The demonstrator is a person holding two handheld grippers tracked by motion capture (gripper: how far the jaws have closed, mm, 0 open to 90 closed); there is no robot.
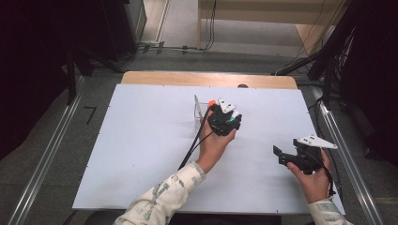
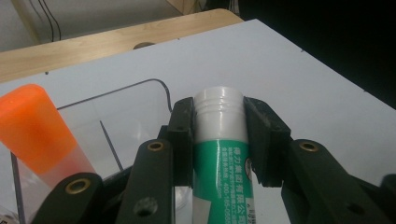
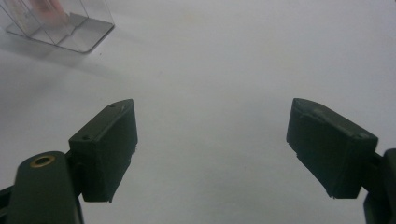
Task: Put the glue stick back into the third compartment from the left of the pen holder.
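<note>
Green-and-white cylindrical glue stick (image 2: 223, 154), plastic, white ribbed cap end outermost, printed label on the green band: sitting clamped between the jaws of the left gripper (image 2: 219, 135), long axis running along the jaws and pointing toward the far table edge. Clear acrylic compartment holder (image 2: 126, 116) is standing just beside it on the white table sheet (image 1: 141, 140), to the left in the left gripper view, already containing an orange translucent marker (image 2: 37, 128) that is leaning within. Left hand (image 1: 213, 143) is by far the nearer; a short sideways carry looks likely. Right gripper (image 3: 212, 147) is hovering well apart, jaws spread wide, gripping nothing
</note>
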